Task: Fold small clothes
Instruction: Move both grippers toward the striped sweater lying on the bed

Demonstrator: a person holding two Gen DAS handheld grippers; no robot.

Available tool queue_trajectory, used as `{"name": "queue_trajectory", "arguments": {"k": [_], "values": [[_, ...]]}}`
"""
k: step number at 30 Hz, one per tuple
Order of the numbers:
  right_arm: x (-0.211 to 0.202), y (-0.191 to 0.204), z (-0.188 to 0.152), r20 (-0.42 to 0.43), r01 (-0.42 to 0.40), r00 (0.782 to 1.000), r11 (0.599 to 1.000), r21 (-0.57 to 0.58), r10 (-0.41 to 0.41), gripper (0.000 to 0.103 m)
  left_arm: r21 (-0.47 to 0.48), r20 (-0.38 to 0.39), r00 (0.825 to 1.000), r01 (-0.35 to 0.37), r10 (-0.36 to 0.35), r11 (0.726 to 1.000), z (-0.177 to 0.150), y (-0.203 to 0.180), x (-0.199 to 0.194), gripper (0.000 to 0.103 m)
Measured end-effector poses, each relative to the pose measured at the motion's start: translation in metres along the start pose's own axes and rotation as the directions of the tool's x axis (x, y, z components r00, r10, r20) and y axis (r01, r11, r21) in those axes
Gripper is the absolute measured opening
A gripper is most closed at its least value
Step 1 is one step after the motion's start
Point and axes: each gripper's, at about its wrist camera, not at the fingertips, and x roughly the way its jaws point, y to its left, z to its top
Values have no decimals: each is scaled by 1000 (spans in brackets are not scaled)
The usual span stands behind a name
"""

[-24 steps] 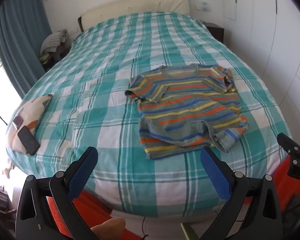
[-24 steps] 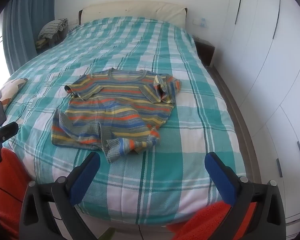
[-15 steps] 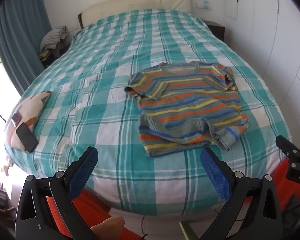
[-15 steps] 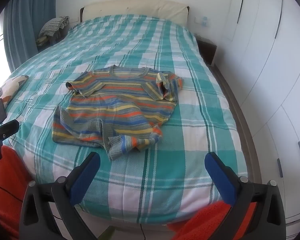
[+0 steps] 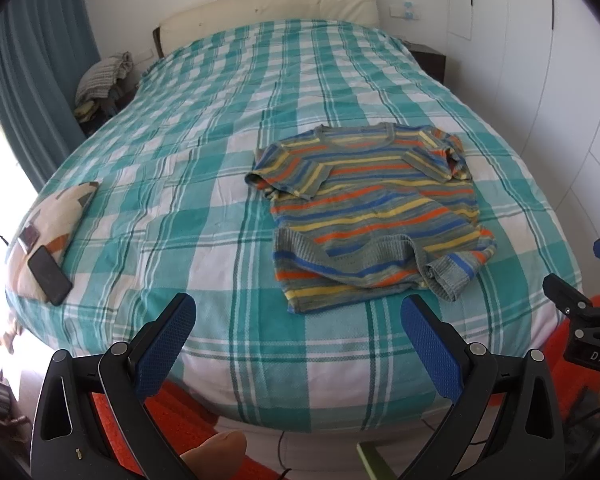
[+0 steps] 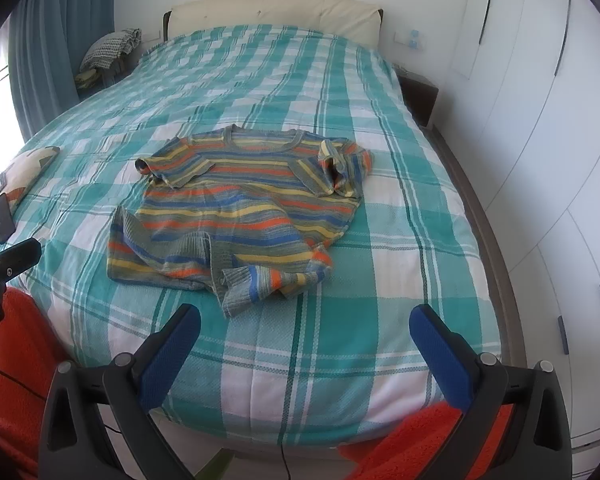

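Note:
A small striped knit T-shirt (image 5: 374,208) in grey, orange, blue and yellow lies on the bed, neck toward the headboard. Its hem is rumpled and turned up at the near edge, and one sleeve is folded in. It also shows in the right wrist view (image 6: 244,208). My left gripper (image 5: 298,326) is open and empty, hovering over the near edge of the bed, short of the shirt's hem. My right gripper (image 6: 306,334) is open and empty, also at the near edge, just below the shirt's rumpled corner.
The bed (image 5: 220,128) has a teal and white checked cover. A patterned cushion (image 5: 56,220) with a dark phone (image 5: 49,275) on it lies at the left edge. White wardrobe doors (image 6: 548,120) stand along the right. A pile of clothes (image 5: 104,80) sits by the curtain.
Both grippers have pulled back and risen slightly, so the shirt sits a little farther up in both views. The shirt itself has not moved.

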Motion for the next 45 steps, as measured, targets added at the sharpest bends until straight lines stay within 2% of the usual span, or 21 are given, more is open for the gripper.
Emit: {"name": "queue_trajectory", "arguments": {"k": [6,20,45], "values": [[2,1,0,-10,-10,1000,1000,0,10,103,-6,-13,999,31,-31,1000,-2,1,2,103],[4,4,-1,-19,-21,1000,1000,-3,21,103,1,-46,998,43,-42,999,-9,0,9,103],[8,7,-7,-28,-24,999,1000,-1,24,103,-9,-61,997,51,-51,999,-13,1,14,103]]}}
